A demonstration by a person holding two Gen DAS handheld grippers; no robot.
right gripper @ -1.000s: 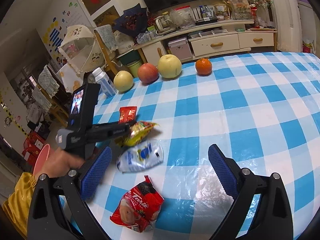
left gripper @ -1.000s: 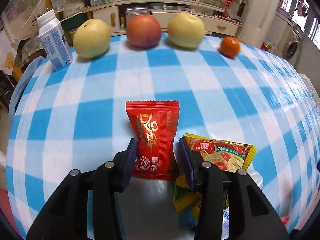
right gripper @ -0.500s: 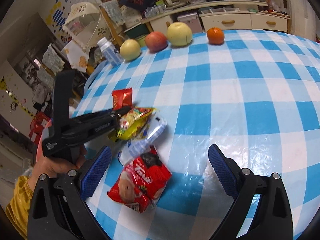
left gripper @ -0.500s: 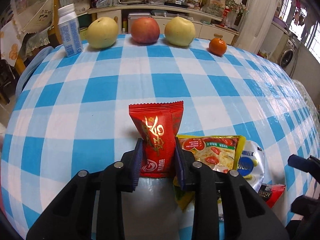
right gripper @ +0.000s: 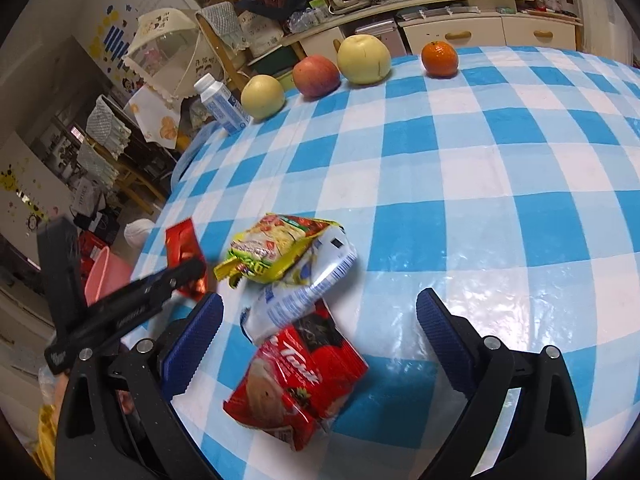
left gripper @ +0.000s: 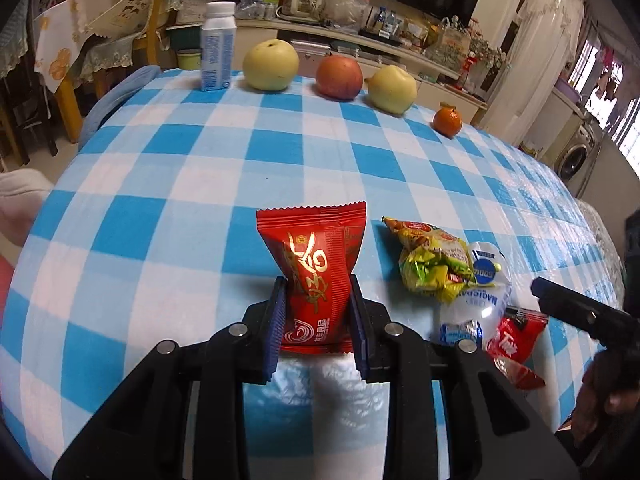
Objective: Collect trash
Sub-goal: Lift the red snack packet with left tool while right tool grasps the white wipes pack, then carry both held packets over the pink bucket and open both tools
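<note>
Pinching the red snack packet near the worktop's edge, the left gripper is clearing trash; the right gripper's fingers are gaping empty over the red biscuit wrapper.

Probably home: checked tablecloth, cluttered sideboard, washing machine.

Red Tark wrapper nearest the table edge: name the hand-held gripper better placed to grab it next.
Right. The right hand-held gripper stands open just above the red Tark wrapper, which lies between its fingers. The left hand-held gripper is already shut on the small red packet.
</note>
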